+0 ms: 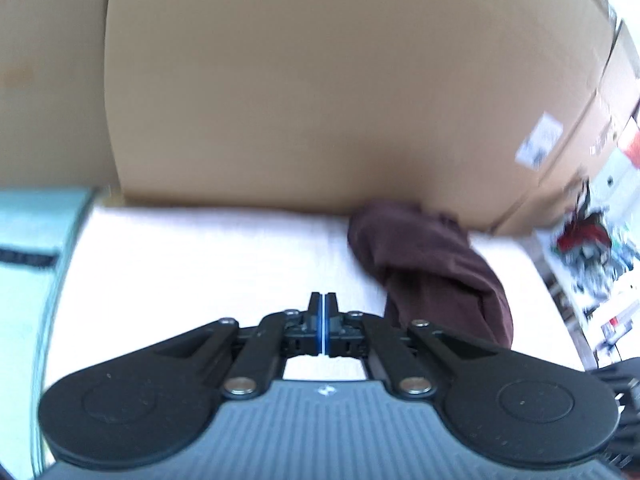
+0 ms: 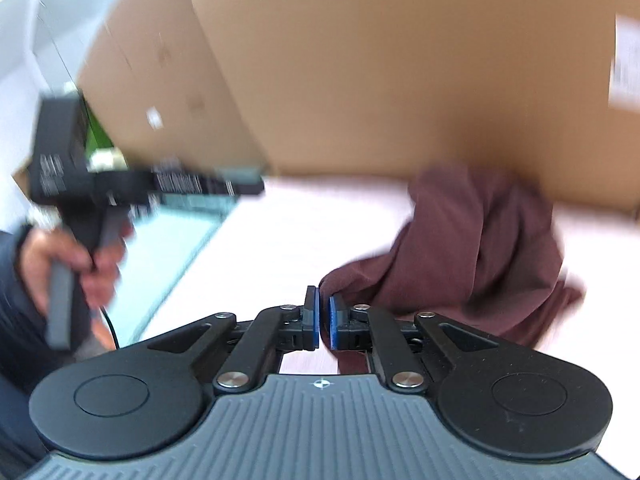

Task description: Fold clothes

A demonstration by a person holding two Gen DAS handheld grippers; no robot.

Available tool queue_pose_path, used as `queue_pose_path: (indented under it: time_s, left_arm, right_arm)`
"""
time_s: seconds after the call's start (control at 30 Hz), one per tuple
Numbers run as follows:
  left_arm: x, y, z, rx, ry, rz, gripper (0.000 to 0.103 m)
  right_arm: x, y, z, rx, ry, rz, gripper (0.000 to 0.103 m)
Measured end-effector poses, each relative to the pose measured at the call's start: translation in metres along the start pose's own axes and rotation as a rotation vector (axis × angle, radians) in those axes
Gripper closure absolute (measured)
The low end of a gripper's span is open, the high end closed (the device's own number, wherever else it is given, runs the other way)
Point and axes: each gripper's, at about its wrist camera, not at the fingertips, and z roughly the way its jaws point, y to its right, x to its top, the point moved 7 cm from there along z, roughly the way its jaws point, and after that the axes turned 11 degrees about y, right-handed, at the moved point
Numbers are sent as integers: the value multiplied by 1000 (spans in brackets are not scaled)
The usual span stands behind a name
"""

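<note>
- Through my left wrist camera the light is bright and even; the white surface (image 1: 208,264) is washed out to glare.
- My right wrist view is smeared: the maroon garment (image 2: 480,256) and cardboard box (image 2: 400,80) streak sideways.
- My own left hand (image 2: 68,264) blurs at the picture's left edge.
- Fisheye bends the box's edges towards the corners.
- Shadows are soft and faint.

Cloth (image 2: 480,256): motion-blurred; near edge hidden behind right gripper (image 2: 323,316), so a pinch cannot be confirmed.
Boxes (image 1: 320,80): tops cut off by frame.
Label (image 1: 539,141): print too blurred to read.
Shelf clutter (image 1: 588,240): smeared, unidentifiable.
Hand (image 2: 72,264): blurred; sleeve cut off at left edge.
</note>
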Motion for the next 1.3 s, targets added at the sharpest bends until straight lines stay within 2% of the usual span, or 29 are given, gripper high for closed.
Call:
queue_pose_path:
  time_s: [0.13, 0.23, 0.27, 0.33, 0.37, 0.4, 0.47, 0.53, 0.57, 0.6, 0.63, 0.77, 0.83, 0.87, 0.93, 1.07, 1.13, 1.17, 1.3]
  left_arm:
    - [-26, 10, 14, -67, -95, 29, 103]
    - [-35, 32, 24, -120, -128, 63, 103]
    - [-35, 39, 27, -130, -129, 74, 99]
    - [-33, 53, 37, -136, -124, 94, 77]
    - [-31, 62, 45, -134, -118, 97, 52]
    - [-29, 70, 53, -131, -112, 101, 33]
    - [-28, 80, 64, -117, -103, 101, 29]
    - [-32, 80, 77, -112, -121, 101, 23]
    - [-33, 81, 83, -104, -129, 100, 15]
    - [-34, 82, 89, -97, -136, 99, 15]
    - [-36, 83, 95, -89, -149, 101, 16]
    - [-45, 75, 113, -79, -202, 39, 46]
    - [-47, 73, 121, -77, -223, -5, 69]
    - [-47, 73, 123, -71, -228, -9, 101]
    - [-46, 72, 123, -55, -226, -21, 103]
    - [-23, 58, 89, -14, -118, -61, 103]
    - [-12, 45, 68, 11, -64, -81, 103]
    - [-8, 37, 58, 23, -45, -93, 103]
    - [-14, 12, 37, 104, -49, -120, 103]
  right_arm:
    - [-54, 1, 9, -56, -141, 30, 97]
    - [-84, 4, 10, -89, -215, 85, 95]
    - [-90, 4, 9, -94, -230, 112, 91]
    - [-76, 9, 5, -126, -179, 154, 85]
    - [-65, 14, 3, -142, -145, 167, 72]
    - [-55, 13, -2, -171, -97, 168, 60]
    - [-36, 11, -13, -231, 1, 168, 57]
    - [-23, 31, -30, -284, 46, 181, 57]
    - [-17, 38, -32, -309, 64, 188, 57]
    - [-18, 51, -40, -332, 71, 199, 57]
    - [-21, 63, -48, -356, 77, 210, 57]
    - [-28, 80, -54, -365, 77, 263, 57]
    - [-37, 84, -26, -364, 67, 263, 57]
    - [-39, 85, -16, -363, 61, 263, 57]
    - [-40, 92, -7, -362, 55, 258, 57]
    - [-35, 114, 6, -406, 42, 263, 56]
    - [-32, 131, 16, -465, 44, 277, 53]
    - [-31, 140, 21, -495, 45, 285, 47]
    - [-25, 161, 49, -542, 39, 272, 44]
